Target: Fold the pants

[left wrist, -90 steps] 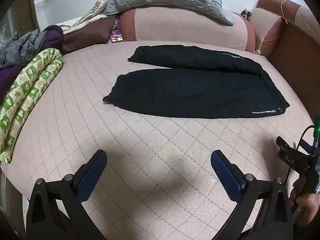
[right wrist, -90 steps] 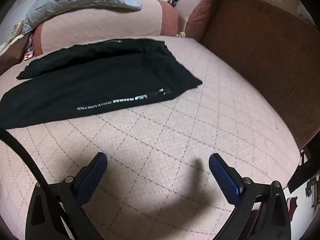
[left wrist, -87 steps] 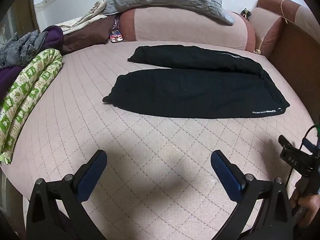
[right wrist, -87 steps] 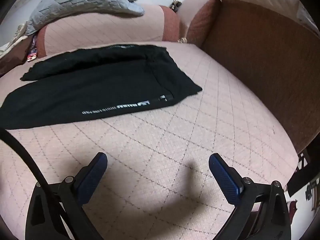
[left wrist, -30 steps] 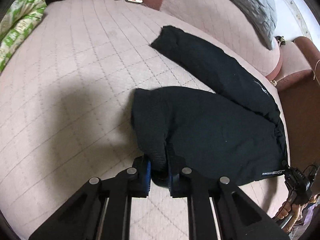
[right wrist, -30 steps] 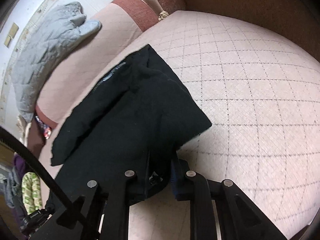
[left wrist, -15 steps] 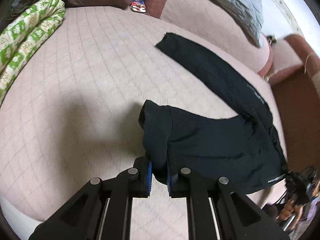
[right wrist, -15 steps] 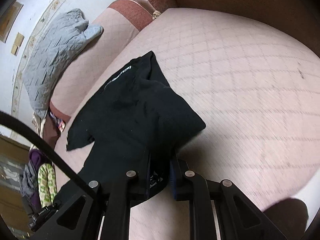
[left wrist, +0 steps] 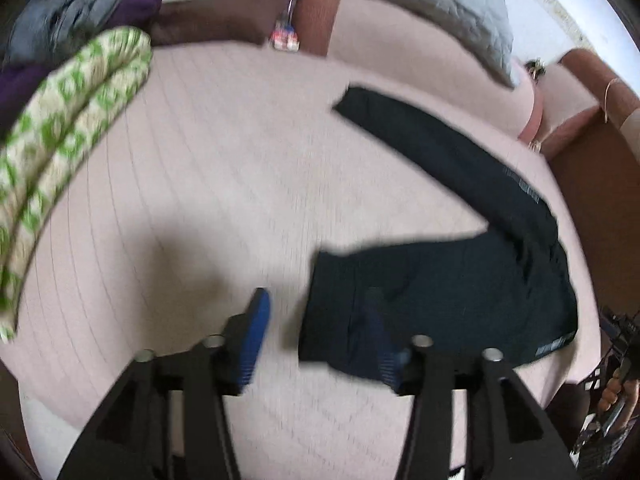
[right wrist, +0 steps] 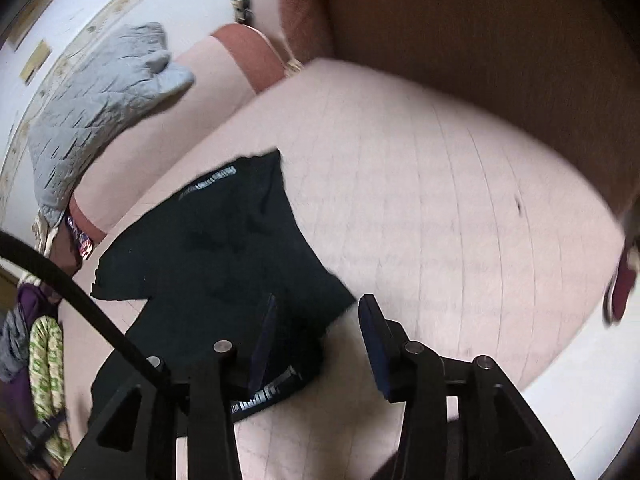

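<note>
The black pants (left wrist: 460, 280) lie on the pink quilted bed (left wrist: 224, 184), the near leg pulled toward the front edge and the far leg stretched toward the back. My left gripper (left wrist: 320, 336) is open, its right finger over the near leg's cuff, holding nothing. In the right wrist view the pants (right wrist: 224, 248) lie with the waist end near me. My right gripper (right wrist: 316, 340) is open, its left finger over the waist corner with white lettering. Both views are blurred.
A green patterned blanket (left wrist: 60, 152) and purple clothes (left wrist: 120, 4) lie at the left. A grey quilted pillow (left wrist: 420, 4) rests on the pink bolster (left wrist: 400, 64) at the back. A brown headboard (right wrist: 500, 60) bounds the right side.
Both grippers were shut on the pants half a second ago; now both have opened and let go. The near leg and waist lie dropped nearer the bed's front edge.
</note>
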Demonstrator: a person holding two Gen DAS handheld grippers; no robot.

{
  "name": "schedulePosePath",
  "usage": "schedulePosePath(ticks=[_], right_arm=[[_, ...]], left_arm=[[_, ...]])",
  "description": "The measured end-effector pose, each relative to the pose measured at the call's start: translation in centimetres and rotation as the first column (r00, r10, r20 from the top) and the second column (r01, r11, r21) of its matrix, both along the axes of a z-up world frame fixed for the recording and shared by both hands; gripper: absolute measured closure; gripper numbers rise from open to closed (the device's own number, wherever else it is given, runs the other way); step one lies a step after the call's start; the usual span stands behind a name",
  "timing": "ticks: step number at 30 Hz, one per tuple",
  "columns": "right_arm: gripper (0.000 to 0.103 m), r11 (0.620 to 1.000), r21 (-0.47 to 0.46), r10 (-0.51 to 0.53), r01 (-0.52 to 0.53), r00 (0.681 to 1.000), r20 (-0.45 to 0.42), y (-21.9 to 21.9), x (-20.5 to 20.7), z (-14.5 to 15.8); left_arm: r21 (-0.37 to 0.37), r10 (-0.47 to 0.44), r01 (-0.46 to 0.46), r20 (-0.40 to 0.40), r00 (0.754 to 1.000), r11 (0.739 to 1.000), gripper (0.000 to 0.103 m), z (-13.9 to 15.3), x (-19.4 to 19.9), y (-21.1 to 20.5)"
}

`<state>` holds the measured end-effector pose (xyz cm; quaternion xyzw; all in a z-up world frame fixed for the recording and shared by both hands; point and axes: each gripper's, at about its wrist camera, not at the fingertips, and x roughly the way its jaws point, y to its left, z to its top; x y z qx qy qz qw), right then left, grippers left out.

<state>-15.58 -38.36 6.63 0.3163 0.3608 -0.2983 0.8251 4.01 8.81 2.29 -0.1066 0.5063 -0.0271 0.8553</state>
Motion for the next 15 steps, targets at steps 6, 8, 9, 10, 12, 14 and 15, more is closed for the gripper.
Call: schedulePosePath(ticks=[6, 8, 9, 10, 12, 14, 15], right_arm=[[0.041, 0.968, -0.111, 0.223, -0.227, 0.974, -0.042, -0.1, 8.4, 2.6], [0.040, 0.935, -0.175, 0.300, -0.310, 0.950, -0.082, -0.1, 12.1, 2.9], [0.038, 0.917, -0.196, 0.331, -0.347, 0.937, -0.108, -0.3, 14.1, 2.8], [0.035, 0.896, -0.206, 0.371, -0.394, 0.918, -0.142, -0.6, 16.6, 2.5], [0.035, 0.865, -0.205, 0.420, -0.457, 0.885, -0.202, -1.3, 20.8, 1.5], [0.035, 0.839, -0.197, 0.456, -0.508, 0.853, -0.256, -2.2, 24.5, 0.1], [0.035, 0.829, -0.196, 0.466, -0.524, 0.841, -0.276, -2.5, 25.9, -0.5]], left_arm=[[0.021, -0.058, 0.056, 0.057, 0.997, 0.998, 0.036, 2.7, 10.1, -2.5], [0.027, -0.088, 0.087, 0.043, 0.995, 0.996, 0.036, 2.5, 14.2, -3.7], [0.019, -0.096, 0.096, 0.024, 0.995, 0.995, 0.036, 2.1, 16.3, -4.2], [0.007, -0.097, 0.097, 0.006, 0.995, 0.995, 0.036, 1.6, 18.2, -4.9], [-0.012, -0.092, 0.092, -0.010, 0.996, 0.996, 0.036, 0.5, 22.1, -5.5], [-0.014, -0.091, 0.091, -0.012, 0.996, 0.996, 0.036, -0.5, 25.5, -6.0], [-0.014, -0.093, 0.093, -0.012, 0.996, 0.996, 0.036, -1.3, 27.5, -6.2]])
